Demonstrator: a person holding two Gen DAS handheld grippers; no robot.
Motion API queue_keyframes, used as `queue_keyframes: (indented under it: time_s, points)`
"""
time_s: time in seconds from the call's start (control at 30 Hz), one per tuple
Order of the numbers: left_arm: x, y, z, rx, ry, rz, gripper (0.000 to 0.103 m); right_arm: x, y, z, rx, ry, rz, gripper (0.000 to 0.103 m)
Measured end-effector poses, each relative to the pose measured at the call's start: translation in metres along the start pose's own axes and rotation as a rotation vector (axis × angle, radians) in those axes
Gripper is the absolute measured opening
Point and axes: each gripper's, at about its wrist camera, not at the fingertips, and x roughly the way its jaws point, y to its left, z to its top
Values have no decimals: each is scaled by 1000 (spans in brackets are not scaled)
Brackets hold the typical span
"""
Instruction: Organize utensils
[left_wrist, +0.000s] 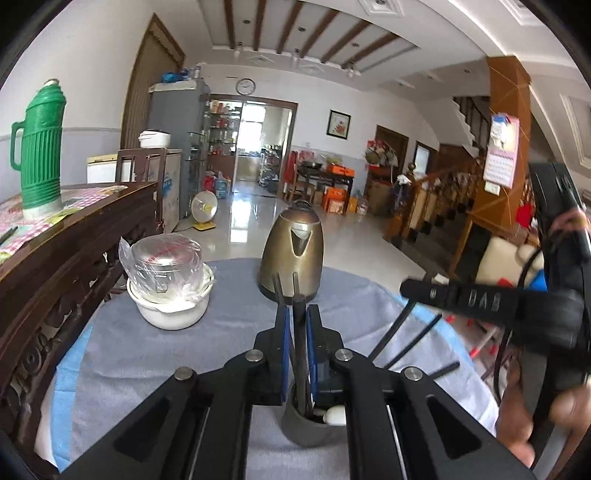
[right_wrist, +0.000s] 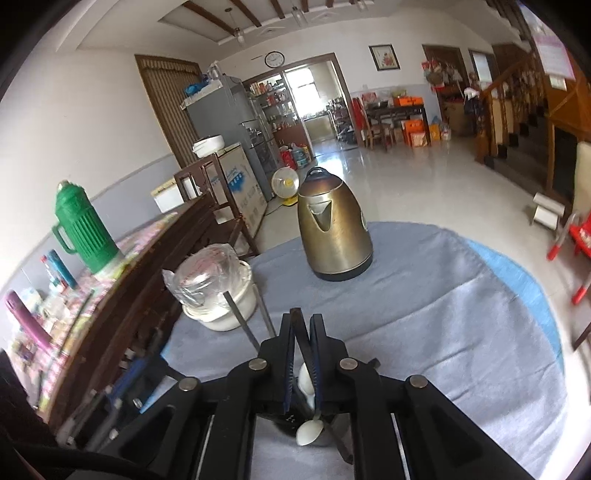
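Observation:
A grey utensil cup (left_wrist: 303, 424) stands on the blue-grey tablecloth, right under both grippers. My left gripper (left_wrist: 298, 314) is shut on a pair of dark chopsticks (left_wrist: 300, 354) whose lower ends reach into the cup and whose tips stick up in front of the kettle. My right gripper (right_wrist: 302, 325) is shut on another dark chopstick (right_wrist: 297, 332) over the same cup (right_wrist: 314, 435), where white spoons (right_wrist: 310, 432) lie. Two more chopsticks (right_wrist: 243, 325) lean left out of the cup. The right gripper body (left_wrist: 480, 299) shows at right in the left wrist view.
A bronze kettle (left_wrist: 291, 251) stands at the far side of the round table (left_wrist: 147, 362). A white pot with a plastic-wrapped bowl (left_wrist: 170, 280) sits at left. A dark wooden sideboard (left_wrist: 74, 236) with a green thermos (left_wrist: 40, 147) borders the table's left.

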Motion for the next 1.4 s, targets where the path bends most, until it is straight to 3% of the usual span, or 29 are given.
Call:
queue_keyframes:
  time_s: [0.1,0.2,0.33,0.4,0.43,0.7,1.03,1.4]
  points:
    - [-10,0,-4,20,28,-31,53,-8,-8,1,37,-4,30,12]
    - [-22,2,-8,31,29,-47,59,-19,-17,3,76,-29,68,18]
    - [-41,2,-16,41,57,-71,73,-39,-29,3,122,-76,100,35]
    - [-52,0,-21,53,65,-70,77,-52,-32,3,126,-100,99,49]
    - [-57,-1,-23,60,72,-64,81,-60,-33,2,124,-114,99,62]
    - [-81,-17,-34,132,101,74,87,-116,-30,-17,76,-175,68,63]
    - [-109,-27,-41,193,95,243,94,-155,-41,-79,13,-169,-24,63]
    - [-119,-16,-41,156,92,317,95,-165,-37,-133,-86,-113,-98,63]
